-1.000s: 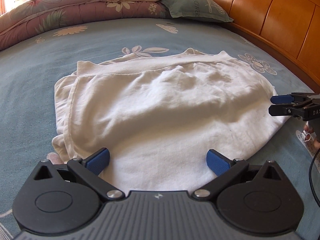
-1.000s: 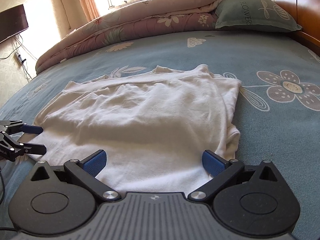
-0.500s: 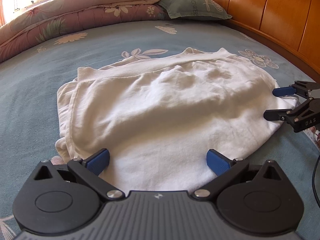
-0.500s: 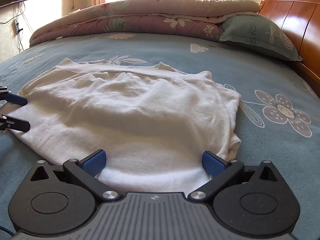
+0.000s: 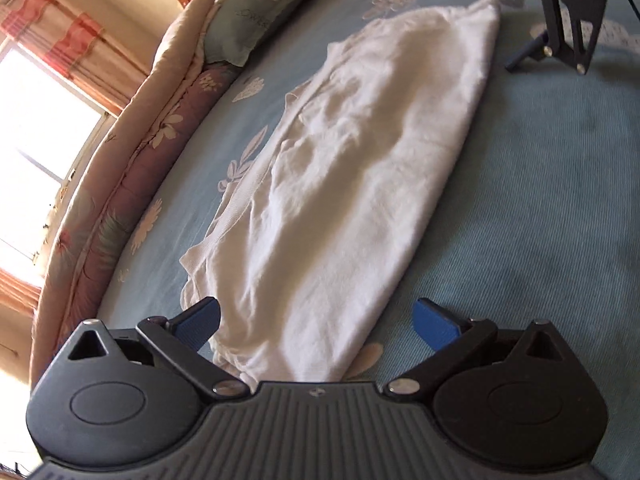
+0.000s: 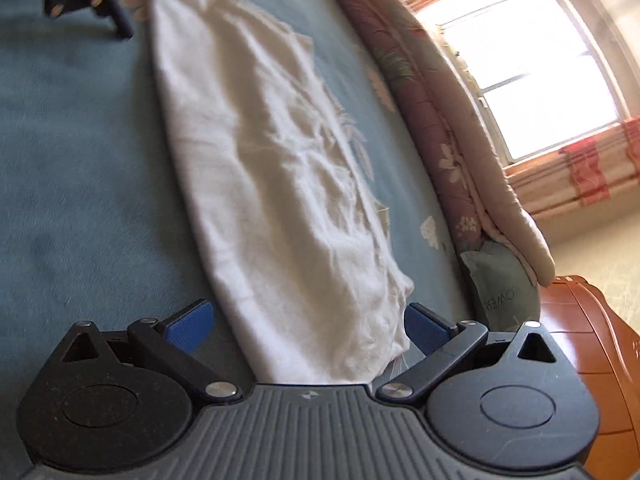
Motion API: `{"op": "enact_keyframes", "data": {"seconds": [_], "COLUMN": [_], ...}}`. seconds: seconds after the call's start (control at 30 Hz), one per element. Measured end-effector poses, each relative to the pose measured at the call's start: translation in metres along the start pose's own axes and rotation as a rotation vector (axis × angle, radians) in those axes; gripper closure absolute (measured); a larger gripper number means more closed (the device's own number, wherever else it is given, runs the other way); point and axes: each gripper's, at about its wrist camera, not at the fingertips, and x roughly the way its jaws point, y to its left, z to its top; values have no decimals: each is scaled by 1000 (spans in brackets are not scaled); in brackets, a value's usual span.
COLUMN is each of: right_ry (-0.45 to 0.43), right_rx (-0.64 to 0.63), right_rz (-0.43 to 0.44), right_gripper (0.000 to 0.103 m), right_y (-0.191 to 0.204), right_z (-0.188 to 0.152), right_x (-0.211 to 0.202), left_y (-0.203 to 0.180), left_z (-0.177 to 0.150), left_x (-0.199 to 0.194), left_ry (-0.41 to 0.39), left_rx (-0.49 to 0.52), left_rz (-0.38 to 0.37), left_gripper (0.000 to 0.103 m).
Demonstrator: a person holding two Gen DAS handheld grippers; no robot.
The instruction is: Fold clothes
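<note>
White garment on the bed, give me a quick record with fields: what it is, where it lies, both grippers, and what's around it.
item: white garment, partly folded, wrinkled
surface: blue floral bedsheet
left gripper: open, fingers straddling one end of the garment
right gripper: open, fingers straddling the opposite end
contact: neither gripper closed on cloth
beyond the garment: rolled floral quilt, green pillow, wooden headboard
background: bright window with curtains
</note>
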Motion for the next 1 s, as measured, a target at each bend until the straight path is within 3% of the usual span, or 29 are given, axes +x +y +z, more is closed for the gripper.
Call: {"op": "enact_keyframes", "data": {"seconds": [0.3,0.43,0.67,0.87,1.0], "right_ry": [-51,-79,26,-29,-61], "right_rx": [7,12,34,18,-12], "right_rz": [-20,-31,-103,-136,-153], "right_gripper": [0,0,0,0,0], "right_y": [-1,-1,-23,-12,-4], "right_z": [30,45,-10,12,19], "right_x": [18,26,35,40,40], "left_y": [-24,-26,-5,-23,-22], "left_z": [55,47,13,39,36], "left_x": [26,26,37,45,46], "left_ry": [-72,-81,37,-10,-25], "left_rx": [105,201,227,299,308], "left_rz": [11,49,178,232,241], "left_gripper": [0,0,0,1,1]}}
